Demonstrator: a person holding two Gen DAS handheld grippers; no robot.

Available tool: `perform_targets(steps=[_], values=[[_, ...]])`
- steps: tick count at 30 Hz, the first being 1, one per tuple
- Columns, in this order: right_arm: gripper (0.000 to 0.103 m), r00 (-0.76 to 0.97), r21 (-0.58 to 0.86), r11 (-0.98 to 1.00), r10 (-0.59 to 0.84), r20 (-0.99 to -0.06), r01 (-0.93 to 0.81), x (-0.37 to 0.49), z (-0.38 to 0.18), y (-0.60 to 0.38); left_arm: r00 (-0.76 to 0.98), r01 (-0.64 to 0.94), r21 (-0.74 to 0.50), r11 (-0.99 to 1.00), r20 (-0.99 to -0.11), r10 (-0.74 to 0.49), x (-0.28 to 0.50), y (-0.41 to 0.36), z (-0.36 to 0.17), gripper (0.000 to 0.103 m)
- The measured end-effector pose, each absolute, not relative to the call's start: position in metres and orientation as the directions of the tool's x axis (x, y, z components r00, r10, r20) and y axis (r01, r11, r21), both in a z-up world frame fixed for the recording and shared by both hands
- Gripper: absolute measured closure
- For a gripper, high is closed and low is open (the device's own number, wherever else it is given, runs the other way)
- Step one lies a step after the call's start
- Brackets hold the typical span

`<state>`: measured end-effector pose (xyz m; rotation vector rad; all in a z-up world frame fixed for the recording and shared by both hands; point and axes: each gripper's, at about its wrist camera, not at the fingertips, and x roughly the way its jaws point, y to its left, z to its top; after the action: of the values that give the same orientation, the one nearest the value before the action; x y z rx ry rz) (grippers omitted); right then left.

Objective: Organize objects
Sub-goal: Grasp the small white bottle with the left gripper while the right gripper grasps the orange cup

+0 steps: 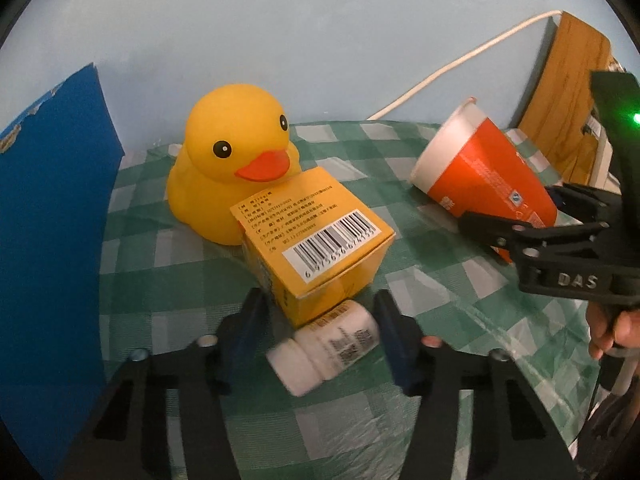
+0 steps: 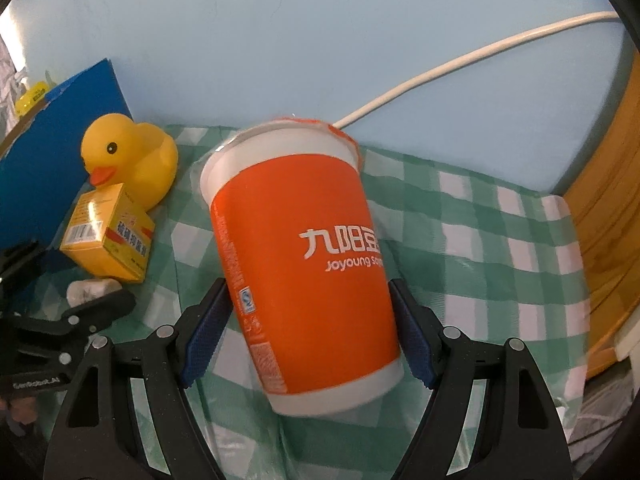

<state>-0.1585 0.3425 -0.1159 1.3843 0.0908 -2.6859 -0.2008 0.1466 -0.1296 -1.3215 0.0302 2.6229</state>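
- The right claw (image 2: 308, 332) is clenched on an orange cup (image 2: 304, 264). Its blue pads (image 2: 206, 334) press both sides of the cup near the bottom.
- The cup is tipped over to one side and held up above the table (image 2: 500, 264), which has a green and white checked cloth.
- The left claw (image 1: 320, 340) is spread wide and grips nothing. A small white bottle (image 1: 324, 350) lies on its side between the two fingers (image 1: 244, 334); whether they touch it is hard to tell.
- A yellow box (image 1: 316, 240) sits just behind the bottle, touching it.
- A yellow rubber duck (image 1: 232, 164) stands upright behind the box, with its beak over the box's top edge.
- A blue board (image 1: 52, 240) stands at the left edge of the table.
- A white cord (image 2: 460, 68) runs along the pale blue wall (image 2: 280, 40).
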Motion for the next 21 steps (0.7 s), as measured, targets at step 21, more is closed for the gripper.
perform_targets(steps=[21], values=[[0.035,-0.576,0.02,-0.989,-0.101,-0.811,0.144,-0.122,-0.122,0.308,-0.592,-0.287,-0.08,-0.954,-0.769,0.242,-0.161,0.138,-0.135,0.062]])
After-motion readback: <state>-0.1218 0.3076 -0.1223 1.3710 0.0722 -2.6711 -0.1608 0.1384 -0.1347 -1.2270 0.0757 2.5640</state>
